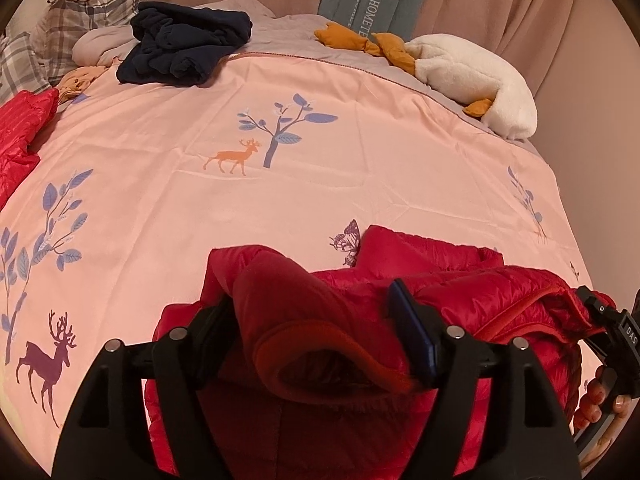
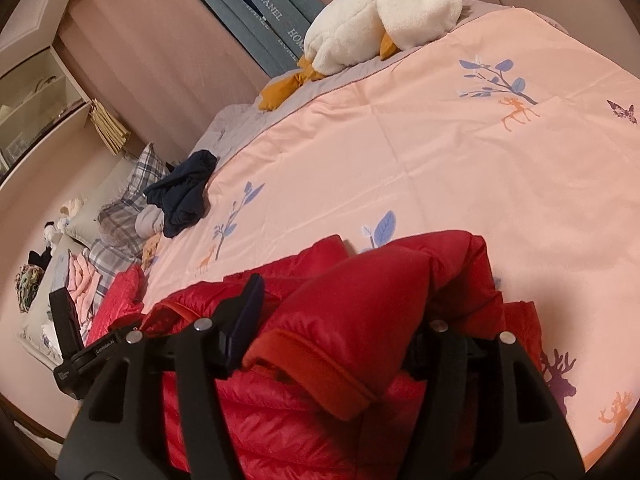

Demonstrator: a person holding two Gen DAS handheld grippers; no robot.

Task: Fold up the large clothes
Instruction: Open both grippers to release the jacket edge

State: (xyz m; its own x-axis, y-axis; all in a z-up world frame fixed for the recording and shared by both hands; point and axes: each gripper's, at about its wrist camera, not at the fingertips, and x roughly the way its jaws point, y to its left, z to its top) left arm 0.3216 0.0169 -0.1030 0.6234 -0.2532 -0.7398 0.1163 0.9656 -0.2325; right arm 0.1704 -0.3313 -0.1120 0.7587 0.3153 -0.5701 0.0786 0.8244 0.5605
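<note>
A red quilted down jacket (image 1: 460,304) lies bunched on the pink bedspread (image 1: 320,184) at the near edge. My left gripper (image 1: 316,332) has its jaws closed on one red sleeve cuff (image 1: 320,356), which bulges between the fingers. My right gripper (image 2: 340,332) holds the other sleeve cuff (image 2: 332,364) the same way. The right gripper also shows at the right edge of the left wrist view (image 1: 612,320), with a hand on it. The left gripper shows at the left of the right wrist view (image 2: 80,344).
A dark navy garment (image 1: 184,48) lies crumpled at the far left of the bed. A white plush goose (image 1: 472,76) with orange feet lies at the far right. Plaid pillows (image 1: 72,24) and another red garment (image 1: 20,132) are at the left. Curtains hang behind.
</note>
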